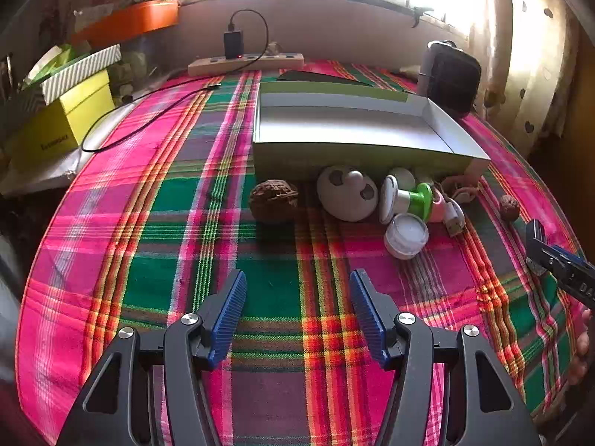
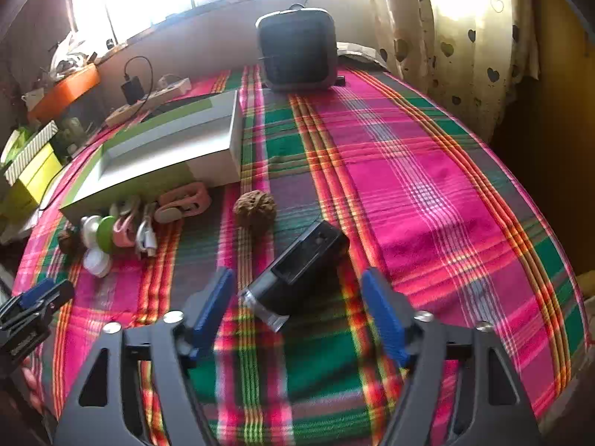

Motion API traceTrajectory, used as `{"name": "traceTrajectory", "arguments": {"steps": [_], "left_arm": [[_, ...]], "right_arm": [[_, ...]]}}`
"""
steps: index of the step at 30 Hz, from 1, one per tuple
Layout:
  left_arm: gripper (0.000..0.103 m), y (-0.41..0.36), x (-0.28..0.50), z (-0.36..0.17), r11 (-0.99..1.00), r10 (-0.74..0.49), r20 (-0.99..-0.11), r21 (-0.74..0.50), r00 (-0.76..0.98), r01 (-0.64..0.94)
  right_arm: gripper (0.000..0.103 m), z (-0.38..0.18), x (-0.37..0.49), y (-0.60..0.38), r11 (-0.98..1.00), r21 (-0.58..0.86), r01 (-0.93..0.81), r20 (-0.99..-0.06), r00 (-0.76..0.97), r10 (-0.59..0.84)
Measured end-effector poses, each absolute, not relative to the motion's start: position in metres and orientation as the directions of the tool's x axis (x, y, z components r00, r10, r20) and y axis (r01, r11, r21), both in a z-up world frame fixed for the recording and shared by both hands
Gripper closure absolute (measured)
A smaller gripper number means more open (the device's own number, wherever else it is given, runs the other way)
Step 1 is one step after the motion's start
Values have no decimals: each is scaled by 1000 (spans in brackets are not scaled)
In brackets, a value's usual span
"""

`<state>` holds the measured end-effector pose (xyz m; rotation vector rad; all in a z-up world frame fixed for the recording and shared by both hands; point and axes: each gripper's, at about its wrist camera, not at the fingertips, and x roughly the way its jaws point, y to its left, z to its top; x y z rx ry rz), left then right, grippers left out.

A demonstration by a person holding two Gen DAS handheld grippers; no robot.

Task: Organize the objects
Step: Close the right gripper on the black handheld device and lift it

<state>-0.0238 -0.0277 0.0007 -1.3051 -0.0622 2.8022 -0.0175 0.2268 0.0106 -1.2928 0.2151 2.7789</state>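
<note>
My right gripper (image 2: 297,275) stands open over the plaid cloth, its blue pads on either side of a black device with a silver end (image 2: 297,264) that lies tilted between them, with a gap on each side. A brown wrinkled nut (image 2: 255,208) lies just beyond it. My left gripper (image 1: 297,278) is open with only cloth between its fingers. Ahead of it sits an open green-and-white box (image 1: 334,156), seemingly with nothing inside. Along its front wall lie a large brown nut (image 1: 273,199), a white spotted ball (image 1: 347,193), a green-and-white spool (image 1: 407,197), a small white jar (image 1: 405,236) and a white USB cable (image 1: 455,217).
A black fan heater (image 2: 297,48) stands at the table's far end. A power strip with a plugged charger (image 1: 245,61) lies behind the box, its black cable trailing left. Yellow and striped boxes (image 1: 63,122) stack at the left edge. A curtain (image 2: 465,37) hangs to the right.
</note>
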Motion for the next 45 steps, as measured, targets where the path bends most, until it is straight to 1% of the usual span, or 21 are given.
{"name": "traceTrajectory", "arguments": {"steps": [2,6,17,28,32,39,43,45], "left_arm": [[46,-28,-26,1,-998,62,-765,-57,-641,-28],[46,-28,-26,1,-998,63,-764,-59,-642,-27],[46,-28,-31,1,-998,64,-765,-62,-641,-26],[46,-35,-41,2,-995,99,-763,-98,-639,-37],[46,-39,-45,2,-993,110,-763,-113,-637,-37],[46,-51,-59,3,-995,71,-759,-95,-647,2],[46,-55,-68,1,-995,69,-765,-99,-641,11],[46,-56,-71,1,-995,69,-763,-97,-643,7]], "right_arm": [[38,9,-19,227,-988,96,-121,-770,-638,4],[51,10,-21,226,-989,93,-113,-767,-641,1],[71,10,-22,230,-996,72,-54,-763,-646,-20],[71,9,-36,230,-999,4,-44,-765,-644,25],[71,8,-43,232,-999,5,-42,-767,-642,23],[71,9,-49,231,-1000,13,-26,-774,-633,6],[71,10,-51,229,-1000,12,-17,-775,-632,1],[74,10,-52,228,-1000,11,-12,-775,-632,-1]]}}
